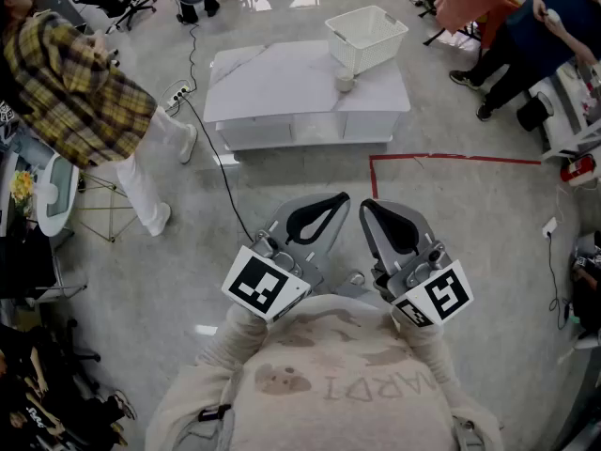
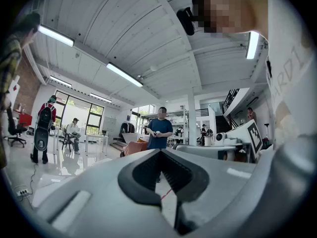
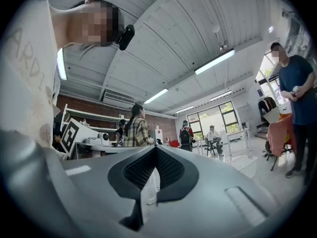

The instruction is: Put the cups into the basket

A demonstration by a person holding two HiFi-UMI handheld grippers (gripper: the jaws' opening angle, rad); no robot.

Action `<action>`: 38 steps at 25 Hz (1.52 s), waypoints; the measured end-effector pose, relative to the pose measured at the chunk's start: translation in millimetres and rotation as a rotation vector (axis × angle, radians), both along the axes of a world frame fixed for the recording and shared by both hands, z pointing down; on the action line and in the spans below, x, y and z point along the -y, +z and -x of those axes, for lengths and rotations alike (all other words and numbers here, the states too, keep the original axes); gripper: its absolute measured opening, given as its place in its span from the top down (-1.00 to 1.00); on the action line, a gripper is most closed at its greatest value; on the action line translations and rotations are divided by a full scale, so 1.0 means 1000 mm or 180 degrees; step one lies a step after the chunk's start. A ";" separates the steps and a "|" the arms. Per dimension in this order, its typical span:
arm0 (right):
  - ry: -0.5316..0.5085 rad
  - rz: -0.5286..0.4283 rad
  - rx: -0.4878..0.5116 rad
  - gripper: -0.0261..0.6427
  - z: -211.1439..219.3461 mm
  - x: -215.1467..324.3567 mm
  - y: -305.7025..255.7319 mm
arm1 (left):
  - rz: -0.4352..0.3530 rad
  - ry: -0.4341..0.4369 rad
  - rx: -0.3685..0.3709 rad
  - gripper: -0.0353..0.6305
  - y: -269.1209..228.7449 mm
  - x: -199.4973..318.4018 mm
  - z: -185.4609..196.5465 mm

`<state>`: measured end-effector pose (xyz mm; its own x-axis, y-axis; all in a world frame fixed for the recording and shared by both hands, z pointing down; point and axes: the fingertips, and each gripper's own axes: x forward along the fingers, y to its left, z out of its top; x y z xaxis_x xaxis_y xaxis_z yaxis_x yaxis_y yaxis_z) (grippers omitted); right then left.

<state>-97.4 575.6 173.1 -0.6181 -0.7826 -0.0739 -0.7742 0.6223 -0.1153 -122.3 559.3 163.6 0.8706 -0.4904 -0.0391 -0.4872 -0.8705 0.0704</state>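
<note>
A white basket (image 1: 366,36) stands on the far right corner of a low white table (image 1: 282,87). One small pale cup (image 1: 345,81) sits on the table just in front of the basket. Both grippers are held close to the person's chest, well short of the table. The left gripper (image 1: 338,199) is shut with nothing in it, and its jaws meet at the tip in its own view (image 2: 161,150). The right gripper (image 1: 368,205) is shut and empty as well (image 3: 156,148). The right gripper view catches the basket (image 3: 243,165) far off at the right.
A person in a plaid shirt (image 1: 80,92) stands left of the table. Another person in blue (image 1: 526,36) is at the back right. A power strip with a black cable (image 1: 178,92) lies on the floor by the table's left end. Red tape (image 1: 451,158) marks the floor.
</note>
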 end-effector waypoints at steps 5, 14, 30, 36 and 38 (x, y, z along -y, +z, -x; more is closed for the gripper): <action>0.0044 -0.0010 -0.0016 0.85 0.016 0.008 0.001 | 0.0094 -0.0002 0.0013 0.89 0.005 0.011 0.018; 0.0169 -0.0012 -0.0094 0.85 0.044 0.018 0.004 | 0.0003 0.0102 -0.0055 0.89 0.005 0.019 0.046; 0.0203 0.0046 -0.0060 0.85 0.024 0.058 0.012 | -0.0025 0.0162 -0.0111 0.89 0.011 0.065 0.028; 0.0029 0.0004 -0.0047 0.85 -0.013 0.102 0.010 | -0.0030 0.0034 -0.0065 0.89 0.011 0.104 -0.011; -0.0036 -0.0005 -0.0047 0.85 -0.029 0.117 0.008 | 0.0006 -0.0028 -0.0052 0.89 0.011 0.119 -0.026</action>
